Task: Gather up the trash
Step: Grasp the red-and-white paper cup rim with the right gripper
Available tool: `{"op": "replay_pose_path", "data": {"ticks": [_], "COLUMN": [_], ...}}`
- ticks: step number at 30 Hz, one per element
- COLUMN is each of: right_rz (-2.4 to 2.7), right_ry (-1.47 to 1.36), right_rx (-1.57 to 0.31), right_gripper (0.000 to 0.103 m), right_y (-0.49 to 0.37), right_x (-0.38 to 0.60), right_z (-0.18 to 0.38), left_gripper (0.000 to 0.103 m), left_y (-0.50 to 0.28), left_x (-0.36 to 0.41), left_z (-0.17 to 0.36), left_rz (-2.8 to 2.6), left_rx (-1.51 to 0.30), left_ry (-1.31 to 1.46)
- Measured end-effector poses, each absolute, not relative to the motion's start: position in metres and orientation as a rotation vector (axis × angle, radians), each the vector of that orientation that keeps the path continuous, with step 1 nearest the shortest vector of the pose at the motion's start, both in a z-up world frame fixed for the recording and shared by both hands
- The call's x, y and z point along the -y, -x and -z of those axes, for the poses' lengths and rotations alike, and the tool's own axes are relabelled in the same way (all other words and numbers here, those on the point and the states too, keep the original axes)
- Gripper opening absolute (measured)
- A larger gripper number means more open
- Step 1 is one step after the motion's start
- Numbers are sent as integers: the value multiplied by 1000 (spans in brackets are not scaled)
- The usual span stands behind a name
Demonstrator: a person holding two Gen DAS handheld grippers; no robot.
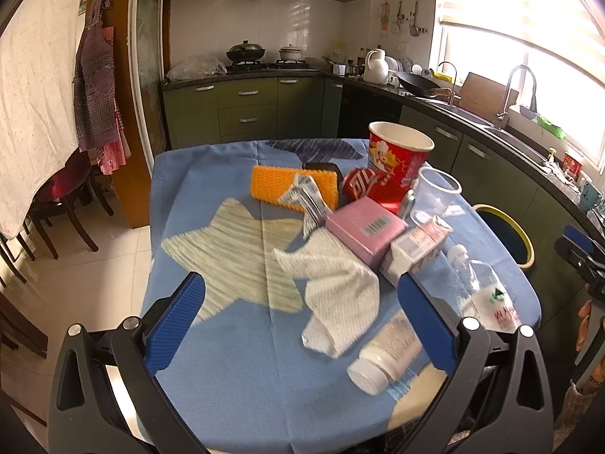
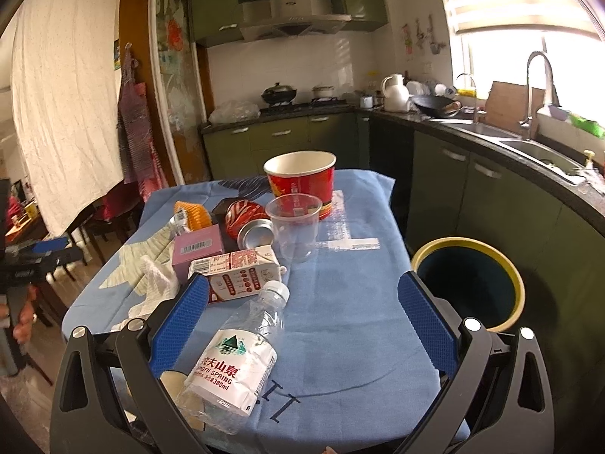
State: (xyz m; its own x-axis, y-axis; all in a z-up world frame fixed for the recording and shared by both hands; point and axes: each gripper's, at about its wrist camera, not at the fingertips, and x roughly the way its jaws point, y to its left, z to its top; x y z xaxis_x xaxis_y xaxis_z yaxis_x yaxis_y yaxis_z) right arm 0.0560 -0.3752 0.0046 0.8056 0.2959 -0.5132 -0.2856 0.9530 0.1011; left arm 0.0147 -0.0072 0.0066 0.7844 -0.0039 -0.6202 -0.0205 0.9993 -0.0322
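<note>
Trash lies on a table with a blue cloth. There is a red paper bucket, a crushed red can, a clear plastic cup, a pink box, a milk carton, a white cloth, a white pill bottle and a clear water bottle. My left gripper is open above the white cloth. My right gripper is open above the water bottle. A yellow-rimmed bin stands right of the table.
An orange scrubber and a foil wrapper lie at the back of the pile. Green kitchen cabinets, a counter and a sink run along the right. Dark chairs stand to the left.
</note>
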Motion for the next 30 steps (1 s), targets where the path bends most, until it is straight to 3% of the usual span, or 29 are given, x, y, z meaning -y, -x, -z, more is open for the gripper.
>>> {"op": "replay_pose_path", "data": {"ticks": [7, 12, 20, 27, 30], "right_rz": [-363, -371, -347, -279, -277], "right_ry": [-2, 30, 11, 20, 29], "right_rx": [-614, -733, -1053, -1257, -1299], "right_gripper": [99, 99, 97, 67, 48], "right_y": [-117, -209, -374, -450, -463], "right_x": [386, 374, 345, 328, 321], "right_z": [-50, -80, -64, -17, -2], "left_gripper": [97, 97, 97, 97, 97], "left_y": [-80, -151, -241, -247, -254], "left_x": [-16, -32, -58, -63, -62], "left_z": [-34, -39, -15, 13, 25], "left_rz": [-22, -43, -119, -113, -113], "left_rx": [-632, -618, -628, -635, -680], "left_ry": [27, 31, 74, 77, 56]}}
